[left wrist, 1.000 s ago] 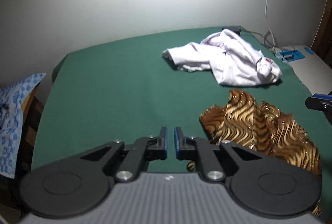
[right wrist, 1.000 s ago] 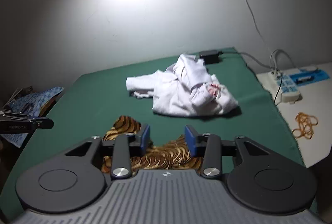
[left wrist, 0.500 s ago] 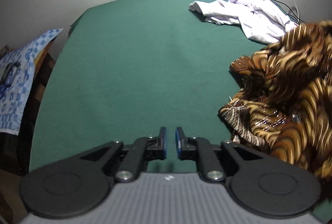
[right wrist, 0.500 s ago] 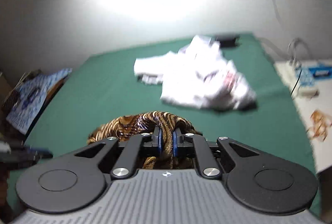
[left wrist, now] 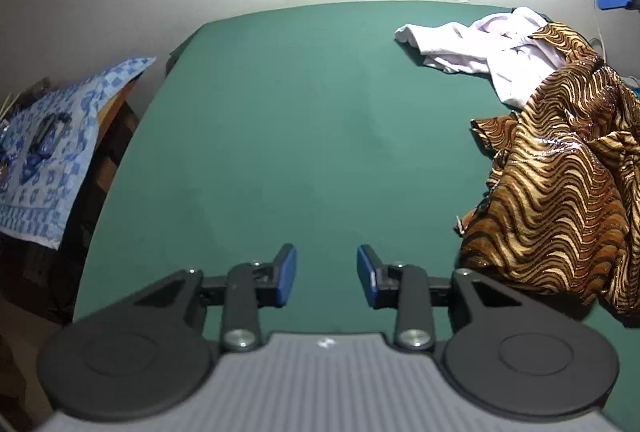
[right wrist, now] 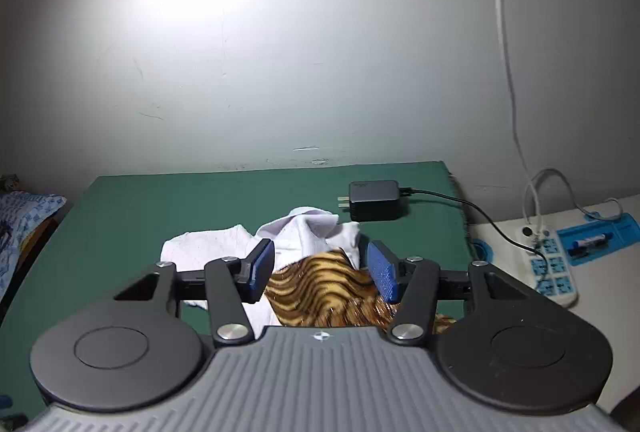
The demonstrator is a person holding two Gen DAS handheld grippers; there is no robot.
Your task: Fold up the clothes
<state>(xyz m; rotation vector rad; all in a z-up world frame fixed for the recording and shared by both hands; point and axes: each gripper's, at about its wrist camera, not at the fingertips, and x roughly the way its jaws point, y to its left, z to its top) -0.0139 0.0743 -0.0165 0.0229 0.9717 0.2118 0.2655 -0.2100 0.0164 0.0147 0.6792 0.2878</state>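
Left wrist view: shiny brown-and-gold wavy-striped garment (left wrist: 560, 192) sits crumpled in a tall heap on the right side of the green felt-covered table (left wrist: 300, 132). Fabric glitters, folds run in all directions, no flat panel visible. Its far end overlaps the crumpled white shirt (left wrist: 480, 48) behind it. Left gripper (left wrist: 327, 274) hangs over bare green felt, blue pads spread apart, nothing between them; striped heap is just beside it to the right, not touching. Blue-and-white patterned cloth (left wrist: 48, 152) drapes over furniture off the table's left edge.

Right wrist view: right gripper (right wrist: 321, 270) has its pads wide apart with the striped garment (right wrist: 320, 296) showing in the gap between them. The cloth looks to lie below the pads, neither pad pressing it, though the camera body hides its near part, so contact lower down can't be ruled out. White shirt (right wrist: 304, 232) lies just past the fingertips, partly under the striped fabric. Further back a black power adapter (right wrist: 374, 199) rests on the felt near the far right corner, cable running off to a white power strip (right wrist: 550, 264) on the white side surface.
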